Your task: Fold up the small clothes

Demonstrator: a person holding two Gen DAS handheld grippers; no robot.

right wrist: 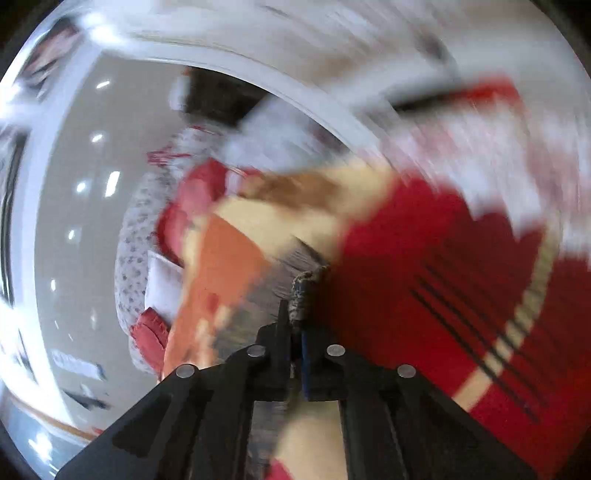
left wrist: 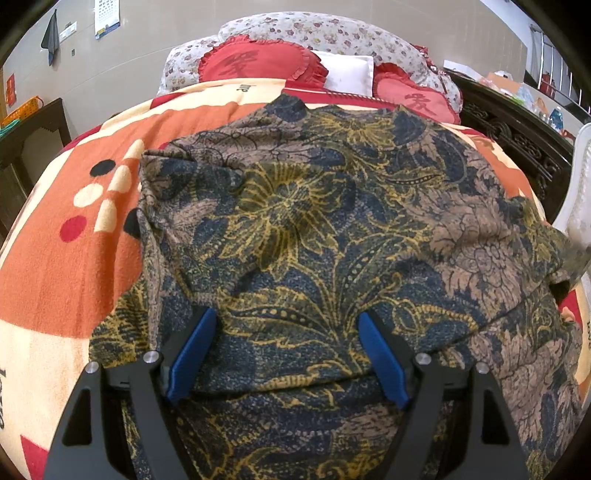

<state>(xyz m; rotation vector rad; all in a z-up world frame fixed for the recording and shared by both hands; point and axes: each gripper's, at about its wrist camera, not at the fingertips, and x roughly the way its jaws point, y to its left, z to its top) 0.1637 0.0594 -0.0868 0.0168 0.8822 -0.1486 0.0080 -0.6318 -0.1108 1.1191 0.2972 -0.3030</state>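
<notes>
A dark blue, yellow and brown floral garment (left wrist: 314, 221) lies spread over the bed. My left gripper (left wrist: 288, 354) is low over its near part and open, its blue pads (left wrist: 192, 354) wide apart with cloth lying between them. The right wrist view is badly blurred and rolled sideways. In it my right gripper (right wrist: 295, 314) is shut on a small bunched edge of the garment (right wrist: 306, 288). The garment's right corner (left wrist: 569, 254) looks blurred and raised in the left wrist view.
An orange, cream and red blanket (left wrist: 55, 266) covers the bed. Red heart cushions (left wrist: 258, 61) and floral pillows (left wrist: 332, 29) sit at the head. A dark carved bed frame (left wrist: 517, 140) runs along the right, with a white object (left wrist: 580, 192) beside it.
</notes>
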